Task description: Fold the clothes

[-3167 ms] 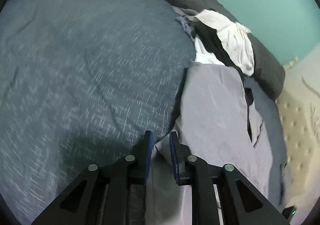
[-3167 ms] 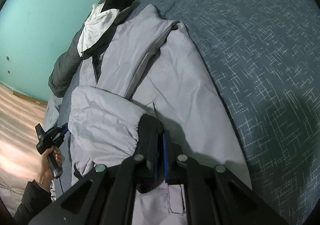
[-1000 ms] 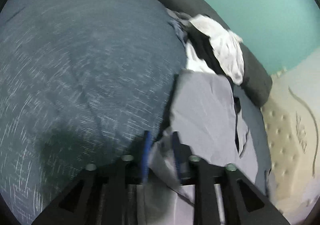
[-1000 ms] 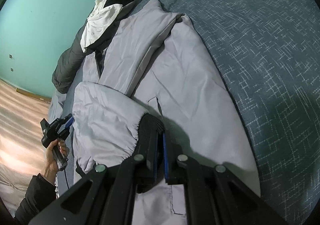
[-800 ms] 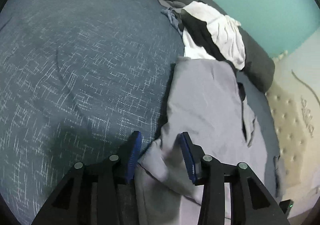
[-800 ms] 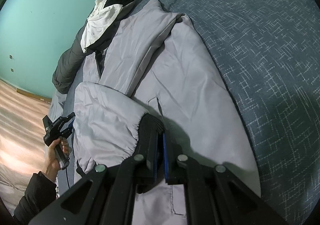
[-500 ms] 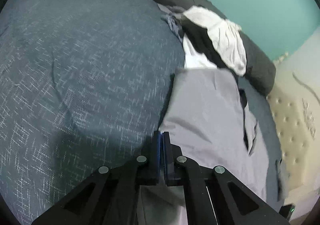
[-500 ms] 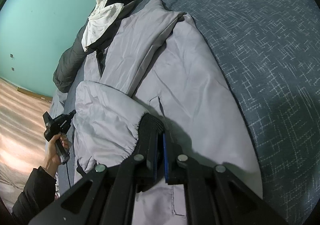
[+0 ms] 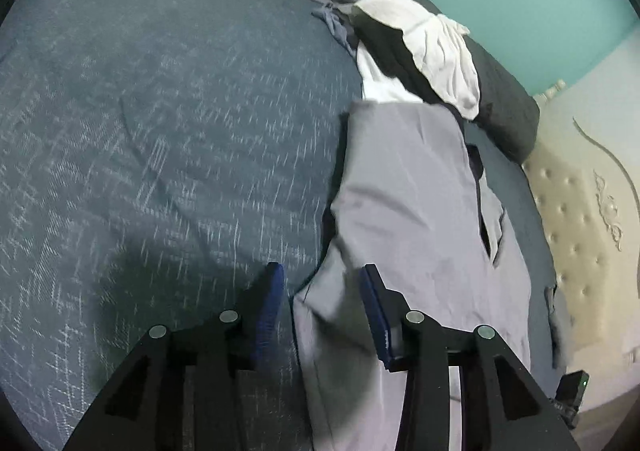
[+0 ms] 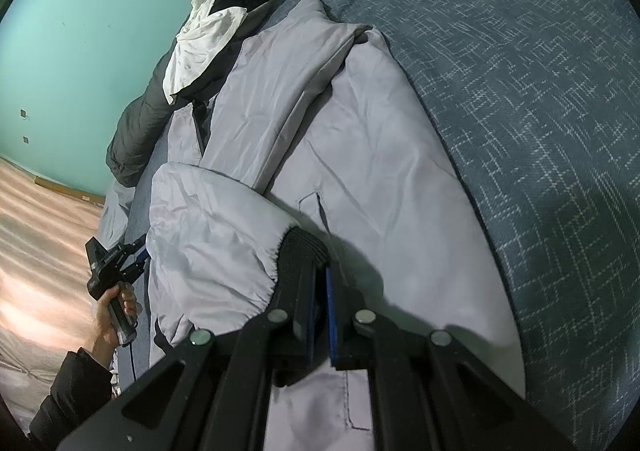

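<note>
A teal wall backs a bed covered in a dark blue crosshatched spread, and a pale wood floor runs along its side. On that spread, along the edge nearest the floor, lies the light grey jacket, spread lengthwise with one sleeve folded across its body and its elastic cuff right at my right gripper.

My right gripper is closed tight on the jacket beside that cuff, the fingers pressed together with the cloth caught between them.

My left gripper sits at the jacket's edge, where the grey cloth meets the blue spread. Its jaws are opening: the blue fingers stand apart, a fold of the grey cloth lies between them, and neither pad presses on it. In the right wrist view my left hand grips the handle at the bed's floor-side edge, a dark sleeve behind it.

Beyond the jacket, toward the wall-side edge of the bed, a white garment lies over a black one, both resting against a rolled dark grey duvet. A cream tufted headboard shows past the jacket in the left wrist view.
</note>
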### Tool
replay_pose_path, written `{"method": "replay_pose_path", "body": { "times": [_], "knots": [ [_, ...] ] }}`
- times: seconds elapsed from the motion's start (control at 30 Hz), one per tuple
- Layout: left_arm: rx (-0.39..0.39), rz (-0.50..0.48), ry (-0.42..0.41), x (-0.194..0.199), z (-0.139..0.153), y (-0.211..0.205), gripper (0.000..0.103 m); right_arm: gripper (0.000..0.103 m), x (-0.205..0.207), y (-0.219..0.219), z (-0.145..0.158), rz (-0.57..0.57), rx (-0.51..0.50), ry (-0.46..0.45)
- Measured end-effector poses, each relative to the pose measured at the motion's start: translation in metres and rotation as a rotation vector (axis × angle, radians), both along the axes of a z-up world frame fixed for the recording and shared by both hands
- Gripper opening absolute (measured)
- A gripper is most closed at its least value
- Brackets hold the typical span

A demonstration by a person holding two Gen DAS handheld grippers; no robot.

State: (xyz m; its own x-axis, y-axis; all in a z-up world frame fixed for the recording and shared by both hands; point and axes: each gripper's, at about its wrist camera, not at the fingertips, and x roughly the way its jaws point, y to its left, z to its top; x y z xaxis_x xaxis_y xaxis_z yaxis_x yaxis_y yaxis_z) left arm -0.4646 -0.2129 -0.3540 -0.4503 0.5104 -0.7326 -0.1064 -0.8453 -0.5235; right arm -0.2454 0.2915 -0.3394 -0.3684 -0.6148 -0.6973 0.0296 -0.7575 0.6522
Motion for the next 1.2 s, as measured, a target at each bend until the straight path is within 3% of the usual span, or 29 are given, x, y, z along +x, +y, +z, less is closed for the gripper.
{"method": "replay_pose_path", "body": {
  "times": [0.03, 0.23, 0.4, 0.6, 0.7, 0.83, 1.07, 1.13, 1.2],
  "knots": [
    [-0.001, 0.003, 0.0, 0.001, -0.002, -0.001, 0.014, 0.004, 0.0, 0.0, 0.0, 0.0, -0.001, -0.001],
    [0.045, 0.031, 0.016, 0.008, -0.002, -0.009, 0.012, 0.004, -0.002, 0.0, -0.001, 0.004, 0.001, -0.001],
    [0.113, 0.11, -0.019, 0.009, -0.011, -0.017, 0.012, 0.004, -0.002, -0.001, -0.001, 0.006, 0.0, -0.003],
    [0.118, 0.123, -0.021, 0.01, -0.008, -0.017, 0.013, 0.005, -0.003, 0.002, -0.003, -0.002, -0.011, -0.025],
    [0.103, 0.142, -0.021, 0.012, -0.003, -0.02, 0.019, 0.008, -0.002, 0.007, -0.003, -0.024, -0.027, -0.048],
    [0.067, 0.153, -0.026, 0.022, 0.005, -0.029, 0.016, 0.008, 0.001, 0.02, 0.007, -0.068, -0.025, -0.05],
    [0.033, 0.099, -0.043, 0.065, 0.028, -0.035, 0.021, 0.008, 0.0, 0.034, 0.034, -0.059, -0.032, -0.022],
    [0.017, 0.076, -0.034, 0.081, 0.039, -0.035, 0.029, 0.012, -0.002, 0.033, 0.042, -0.018, -0.009, -0.029],
    [0.016, 0.057, -0.036, 0.096, 0.05, -0.035, 0.034, 0.025, -0.002, 0.034, 0.049, 0.015, 0.022, -0.041]
  ]
}}
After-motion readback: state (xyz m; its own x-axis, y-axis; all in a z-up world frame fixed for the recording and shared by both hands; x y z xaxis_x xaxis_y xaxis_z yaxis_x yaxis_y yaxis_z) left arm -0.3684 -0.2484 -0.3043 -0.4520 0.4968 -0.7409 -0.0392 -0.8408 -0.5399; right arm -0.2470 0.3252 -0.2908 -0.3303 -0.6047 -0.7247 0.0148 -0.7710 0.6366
